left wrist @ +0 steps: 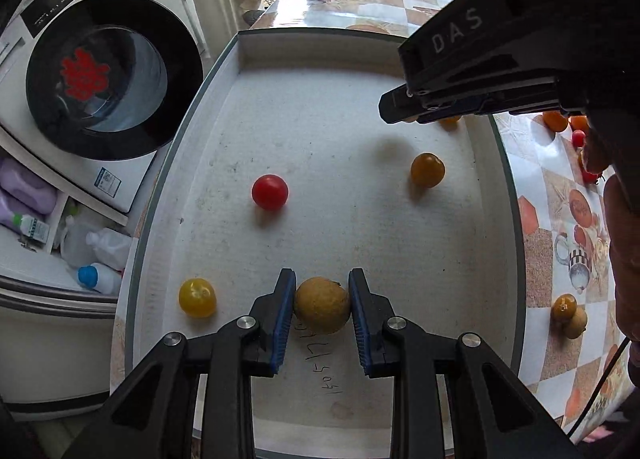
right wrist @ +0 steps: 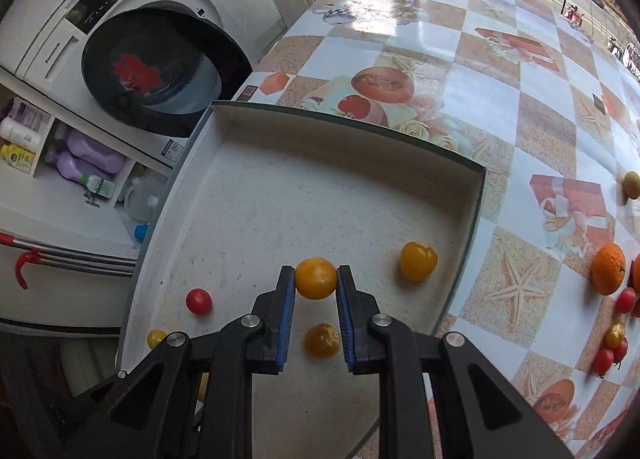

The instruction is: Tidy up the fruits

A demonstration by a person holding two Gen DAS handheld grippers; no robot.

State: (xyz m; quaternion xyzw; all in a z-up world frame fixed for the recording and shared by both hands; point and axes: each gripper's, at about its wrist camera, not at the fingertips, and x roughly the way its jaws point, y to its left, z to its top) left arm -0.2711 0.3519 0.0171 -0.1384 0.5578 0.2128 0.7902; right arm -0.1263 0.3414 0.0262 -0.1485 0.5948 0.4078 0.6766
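Observation:
My left gripper (left wrist: 322, 276) is shut on a tan, rough-skinned round fruit (left wrist: 322, 305) just above the near end of the white tray (left wrist: 340, 119). A red cherry tomato (left wrist: 270, 192), a yellow one (left wrist: 197, 298) and an orange-yellow one (left wrist: 427, 170) lie loose in the tray. My right gripper (right wrist: 315, 271) is shut on a yellow-orange tomato (right wrist: 316, 278) and holds it above the tray floor (right wrist: 280, 199). Under and beside it lie two yellow tomatoes (right wrist: 322, 340) (right wrist: 418, 261) and the red one (right wrist: 199, 301). In the left wrist view the right gripper's black body (left wrist: 480, 71) hangs over the tray's far right.
The tray sits at the left edge of a table with a patterned cloth (right wrist: 500, 99). More fruit lies on the cloth to the right: a mandarin (right wrist: 608, 269), red tomatoes (right wrist: 626, 299) and a greenish fruit (right wrist: 632, 184). A washing machine (right wrist: 152, 67) and shelves of bottles (right wrist: 92, 163) stand beyond the table's left edge.

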